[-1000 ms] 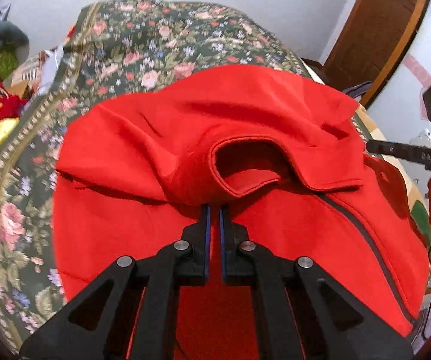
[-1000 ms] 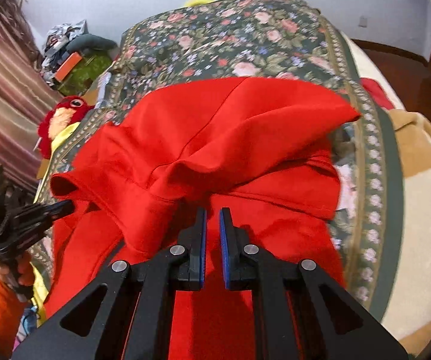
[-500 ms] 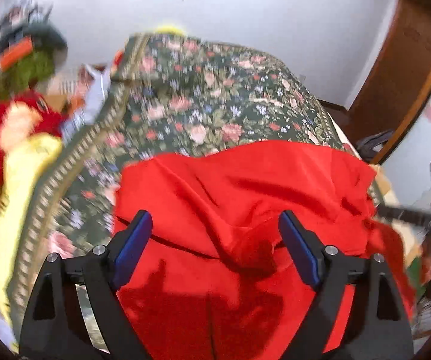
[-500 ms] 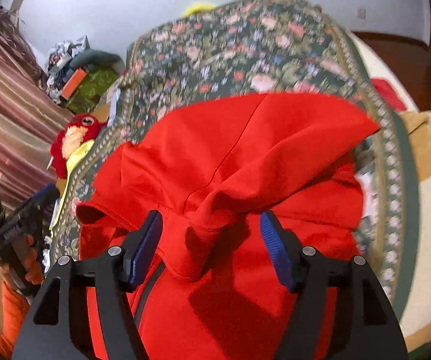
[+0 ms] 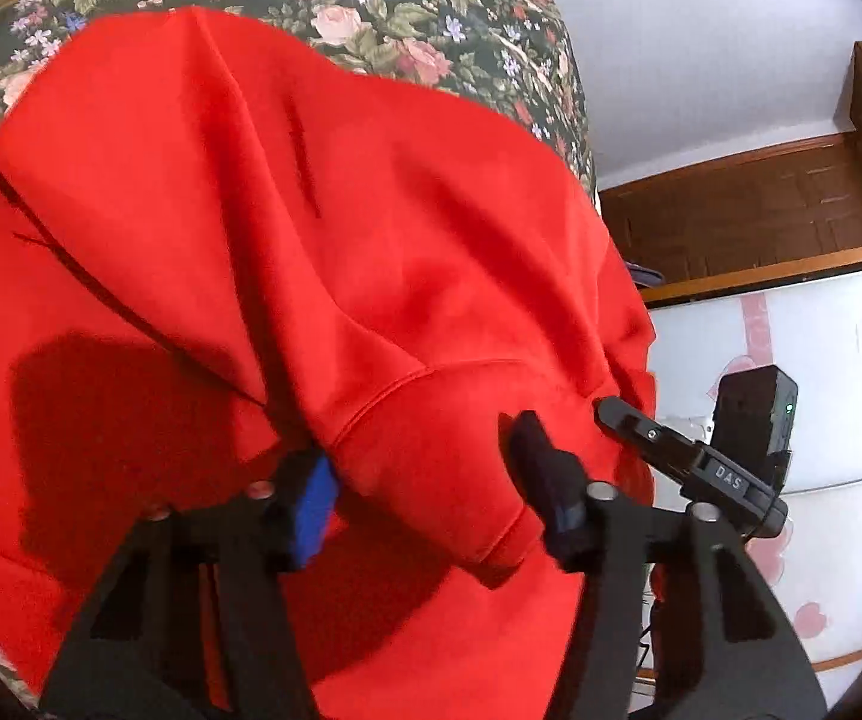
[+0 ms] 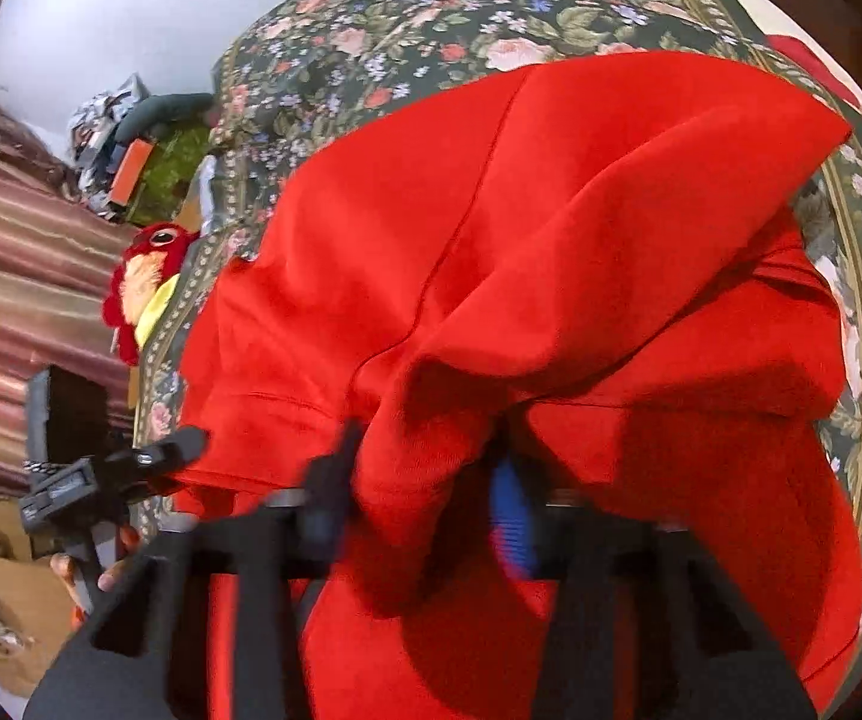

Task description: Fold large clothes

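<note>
Spread over the near edge of a floral bedspread [image 5: 407,18], the red hoodie [image 5: 287,228] bunches between both sets of closing jaws, so the left gripper [image 5: 425,480] or right gripper [image 6: 425,480] may pinch several layers and drag the fold askew.

Bright, even light. Fisheye bends edges, dark corners. Motion blur on right tool [image 6: 425,480] and nearby red cloth [image 6: 550,240]; left view sharper. Left tool [image 5: 425,474] casts dark shadow on cloth, lower left.
</note>
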`<action>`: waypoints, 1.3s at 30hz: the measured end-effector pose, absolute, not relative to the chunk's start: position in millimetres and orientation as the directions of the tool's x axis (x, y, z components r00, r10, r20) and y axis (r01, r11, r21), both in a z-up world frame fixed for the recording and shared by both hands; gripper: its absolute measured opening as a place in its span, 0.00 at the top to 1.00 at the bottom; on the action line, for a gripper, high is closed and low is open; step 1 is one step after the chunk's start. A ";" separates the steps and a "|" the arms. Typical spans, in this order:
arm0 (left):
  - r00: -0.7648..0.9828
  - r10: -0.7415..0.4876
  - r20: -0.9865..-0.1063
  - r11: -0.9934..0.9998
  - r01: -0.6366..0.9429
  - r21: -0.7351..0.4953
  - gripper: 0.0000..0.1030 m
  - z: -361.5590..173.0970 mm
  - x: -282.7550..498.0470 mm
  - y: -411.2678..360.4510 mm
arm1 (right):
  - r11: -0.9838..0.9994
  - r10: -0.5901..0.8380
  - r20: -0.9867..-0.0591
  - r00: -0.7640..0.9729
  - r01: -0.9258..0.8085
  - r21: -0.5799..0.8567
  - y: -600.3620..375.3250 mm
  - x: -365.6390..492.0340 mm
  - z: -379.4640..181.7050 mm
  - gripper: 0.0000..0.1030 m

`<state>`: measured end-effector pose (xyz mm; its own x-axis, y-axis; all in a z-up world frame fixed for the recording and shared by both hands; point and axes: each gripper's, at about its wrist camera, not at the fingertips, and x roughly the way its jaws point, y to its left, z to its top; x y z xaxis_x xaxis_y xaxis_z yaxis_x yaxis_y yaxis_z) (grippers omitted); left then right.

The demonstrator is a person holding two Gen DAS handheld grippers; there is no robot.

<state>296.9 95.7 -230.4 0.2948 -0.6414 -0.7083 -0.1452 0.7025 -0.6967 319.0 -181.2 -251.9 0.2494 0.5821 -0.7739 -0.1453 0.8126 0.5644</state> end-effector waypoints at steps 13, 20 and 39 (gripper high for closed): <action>0.503 -0.340 -0.795 0.940 0.162 -0.299 0.75 -134.2 248.3 25.5 | 0.827 0.561 -0.701 0.441 -0.337 0.450 -182.4 292.6 -175.1 0.88; 0.394 -0.267 -0.880 0.963 0.146 -0.227 0.62 -185.5 233.4 16.6 | 0.889 0.439 -0.821 0.365 -0.306 0.340 -179.8 290.0 -223.5 0.86; 0.598 -0.010 -0.801 0.996 0.078 0.046 0.35 -132.6 219.9 71.0 | 0.936 0.313 -0.738 0.597 -0.326 0.133 -200.2 272.5 -158.3 0.50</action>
